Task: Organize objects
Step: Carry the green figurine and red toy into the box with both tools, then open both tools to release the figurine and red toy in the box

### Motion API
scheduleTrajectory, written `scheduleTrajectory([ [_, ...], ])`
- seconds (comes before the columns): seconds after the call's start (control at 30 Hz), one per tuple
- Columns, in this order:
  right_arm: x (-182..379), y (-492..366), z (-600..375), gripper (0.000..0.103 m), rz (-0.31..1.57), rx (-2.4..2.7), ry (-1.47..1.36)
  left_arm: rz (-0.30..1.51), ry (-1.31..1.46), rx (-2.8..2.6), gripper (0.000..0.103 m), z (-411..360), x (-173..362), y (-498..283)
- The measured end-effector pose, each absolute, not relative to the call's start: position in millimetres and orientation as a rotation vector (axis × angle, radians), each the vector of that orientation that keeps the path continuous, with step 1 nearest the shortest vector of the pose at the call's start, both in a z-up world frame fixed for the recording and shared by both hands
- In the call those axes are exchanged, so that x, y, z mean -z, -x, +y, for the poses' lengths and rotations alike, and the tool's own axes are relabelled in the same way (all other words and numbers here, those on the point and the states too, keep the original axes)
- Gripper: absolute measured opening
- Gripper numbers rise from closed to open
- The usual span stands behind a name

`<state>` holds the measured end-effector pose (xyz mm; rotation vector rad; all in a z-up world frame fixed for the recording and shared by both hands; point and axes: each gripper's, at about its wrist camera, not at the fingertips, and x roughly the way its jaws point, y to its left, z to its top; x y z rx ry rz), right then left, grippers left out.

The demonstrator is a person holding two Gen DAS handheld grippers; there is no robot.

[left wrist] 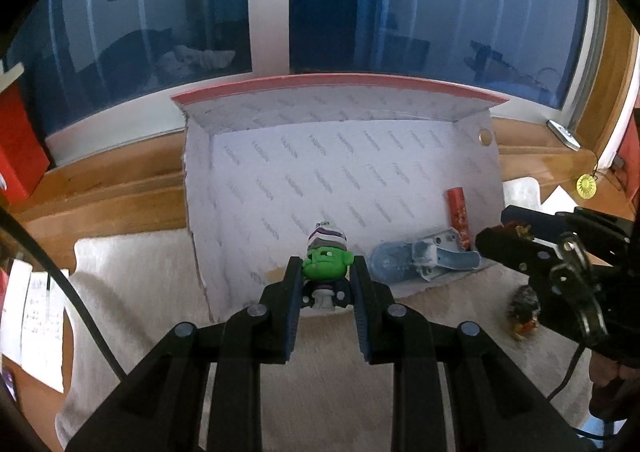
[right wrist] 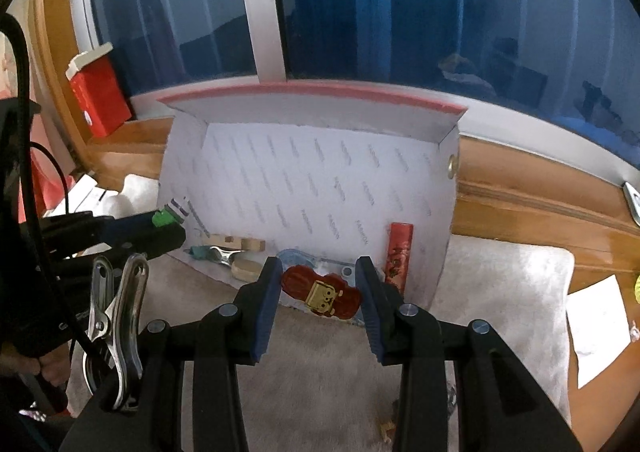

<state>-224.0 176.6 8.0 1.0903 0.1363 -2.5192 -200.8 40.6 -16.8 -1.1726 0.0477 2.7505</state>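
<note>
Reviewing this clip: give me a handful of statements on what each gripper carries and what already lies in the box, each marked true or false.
1. The left gripper is shut on a green-faced figurine. True.
2. The right gripper is empty. False: it is shut on a dark red toy with a gold face.
3. A red cylinder lies in the white box near its right wall. True.
4. The box lid is closed. False: the box is open, its pink-edged flap standing up at the back.
5. A pale blue plastic piece lies on the box floor. True.
</note>
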Motion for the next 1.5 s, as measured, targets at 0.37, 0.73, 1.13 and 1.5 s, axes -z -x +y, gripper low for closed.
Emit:
scheduleTrajectory([
  [0.37,17.6,262.4,165.1,0.039,0.247,2.529,-1.086,0.078,1.186,-2.736,0.023,43.8,41.8,239.6],
  [0.73,33.1,280.3,155.9,0.039,0.282,2.501,-1.088,0.136,1.159,-2.731,0.023,50.3,58.5,260.9],
  [1.13,40.0,285.2,150.7,0.055,0.315,2.477,-1.096,0.140,1.176,-2.751,0.023,48.0,62.9,265.2],
  [1.5,35.1,279.3,153.4,0.069,0.309,2.482,-1.092,0.137,1.193,-2.777,0.035,47.6,58.8,259.9],
])
